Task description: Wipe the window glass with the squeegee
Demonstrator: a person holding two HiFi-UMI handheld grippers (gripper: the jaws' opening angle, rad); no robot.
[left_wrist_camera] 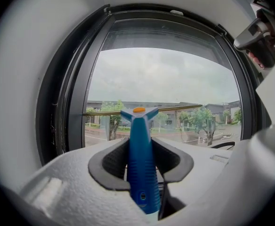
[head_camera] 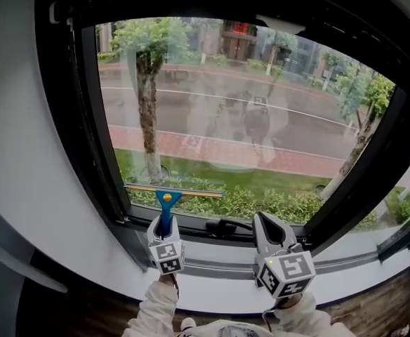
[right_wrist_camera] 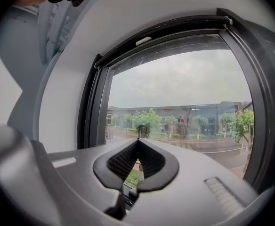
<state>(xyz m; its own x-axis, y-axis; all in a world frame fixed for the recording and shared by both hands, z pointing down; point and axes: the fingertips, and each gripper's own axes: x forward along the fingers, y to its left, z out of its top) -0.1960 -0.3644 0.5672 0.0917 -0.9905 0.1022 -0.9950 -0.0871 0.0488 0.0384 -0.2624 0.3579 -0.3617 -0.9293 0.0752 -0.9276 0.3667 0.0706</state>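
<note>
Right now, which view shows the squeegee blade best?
Head view: squeegee blade fully visible, low on the glass. Left gripper view: mostly handle in the left claw, blade a thin line. Right gripper view: absent.

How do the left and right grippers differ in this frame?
The left gripper is shut on the blue squeegee by its handle, while the right gripper has its jaws together with nothing between them. In the head view, the left gripper holds the squeegee's blade at the lower left of the window glass; the right gripper, further right, brings nothing to the pane. Both point toward the window.
</note>
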